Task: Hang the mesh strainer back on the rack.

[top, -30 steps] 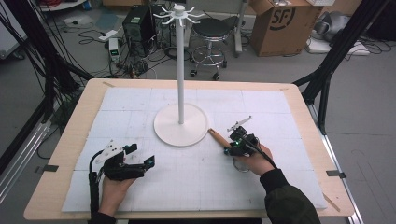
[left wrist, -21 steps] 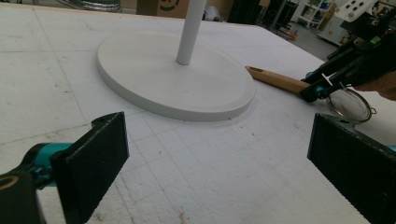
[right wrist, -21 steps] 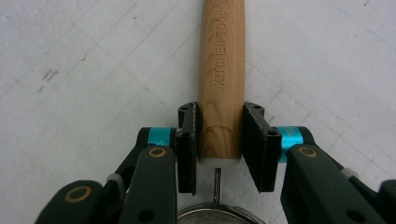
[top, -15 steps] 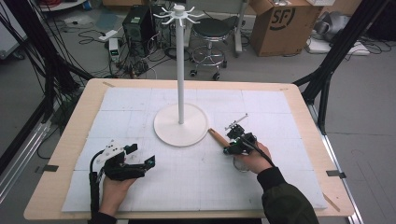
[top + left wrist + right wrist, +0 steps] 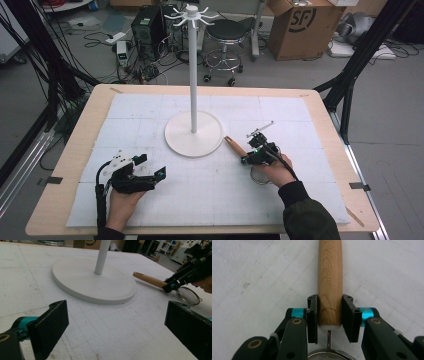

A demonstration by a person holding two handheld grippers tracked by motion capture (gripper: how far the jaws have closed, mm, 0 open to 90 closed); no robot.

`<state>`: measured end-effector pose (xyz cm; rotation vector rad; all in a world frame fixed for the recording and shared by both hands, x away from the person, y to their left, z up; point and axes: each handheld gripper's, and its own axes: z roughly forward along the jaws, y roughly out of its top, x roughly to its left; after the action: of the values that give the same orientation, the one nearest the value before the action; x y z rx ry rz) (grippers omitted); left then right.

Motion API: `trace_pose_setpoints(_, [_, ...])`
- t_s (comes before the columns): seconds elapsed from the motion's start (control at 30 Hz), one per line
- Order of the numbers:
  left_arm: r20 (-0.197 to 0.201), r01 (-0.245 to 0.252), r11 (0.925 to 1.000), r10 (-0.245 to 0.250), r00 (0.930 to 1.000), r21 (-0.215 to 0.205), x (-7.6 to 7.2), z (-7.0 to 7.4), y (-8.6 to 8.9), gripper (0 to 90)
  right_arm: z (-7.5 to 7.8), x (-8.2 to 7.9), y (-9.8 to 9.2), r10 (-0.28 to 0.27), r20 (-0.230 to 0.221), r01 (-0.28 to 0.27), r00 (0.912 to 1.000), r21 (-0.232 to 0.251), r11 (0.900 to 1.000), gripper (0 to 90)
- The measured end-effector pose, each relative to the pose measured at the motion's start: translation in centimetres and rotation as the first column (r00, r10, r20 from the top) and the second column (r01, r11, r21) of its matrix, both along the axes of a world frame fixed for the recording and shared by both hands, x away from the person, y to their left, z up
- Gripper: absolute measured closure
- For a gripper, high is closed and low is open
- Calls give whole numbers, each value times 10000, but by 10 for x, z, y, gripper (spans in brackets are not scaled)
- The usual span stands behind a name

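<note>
A small mesh strainer with a wooden handle (image 5: 235,146) lies on the white mat, right of the stand's base. The handle (image 5: 330,277) runs straight away between my right gripper's (image 5: 329,317) jaws, and both pads press its sides near the metal end. The mesh bowl (image 5: 329,355) sits just under the gripper. From the left gripper view I see the handle (image 5: 150,280), the bowl (image 5: 188,295) and the right gripper (image 5: 172,286) on it. My right gripper (image 5: 245,159) sits low on the mat. My left gripper (image 5: 152,166) rests at the front left, open with nothing between its jaws (image 5: 117,322).
A tall white stand with a round base (image 5: 194,134) and hooks on top (image 5: 191,14) rises at the mat's middle; its base (image 5: 92,280) lies just ahead of the left gripper. The wooden table edge (image 5: 75,150) frames the mat. Cables, a stool and boxes sit on the floor beyond.
</note>
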<state>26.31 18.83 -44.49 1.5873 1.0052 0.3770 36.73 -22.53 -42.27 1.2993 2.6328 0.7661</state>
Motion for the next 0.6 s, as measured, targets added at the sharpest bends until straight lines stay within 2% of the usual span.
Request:
trace_pose_setpoints(0.03, [0,-25,10000,25,10000,-24,0,0,0,60,2,-1,-2,0,-91,2,10000,245,9997,691])
trace_pose_setpoints(0.1, [6,-58,10000,58,10000,-18,0,0,0,60,6,-2,-5,-92,23,91,10000,518,9986,690])
trace_pose_setpoints(0.2, [16,-73,10000,73,10000,-6,0,0,1,60,10,-1,-9,-117,-7,117,9999,1181,9929,690])
trace_pose_setpoints(0.3, [8,-70,10000,70,10000,-58,-1,1,1,60,13,1,-14,-149,-144,178,9998,2273,9737,690])
trace_pose_setpoints(0.37, [10,-83,10000,83,10000,-50,-1,0,1,59,16,1,-16,-190,-208,243,9996,2916,9562,690])
trace_pose_setpoints(0.6, [20,-74,9999,74,10000,-72,-1,1,1,60,21,1,-17,-140,-201,213,9997,4295,9028,690])
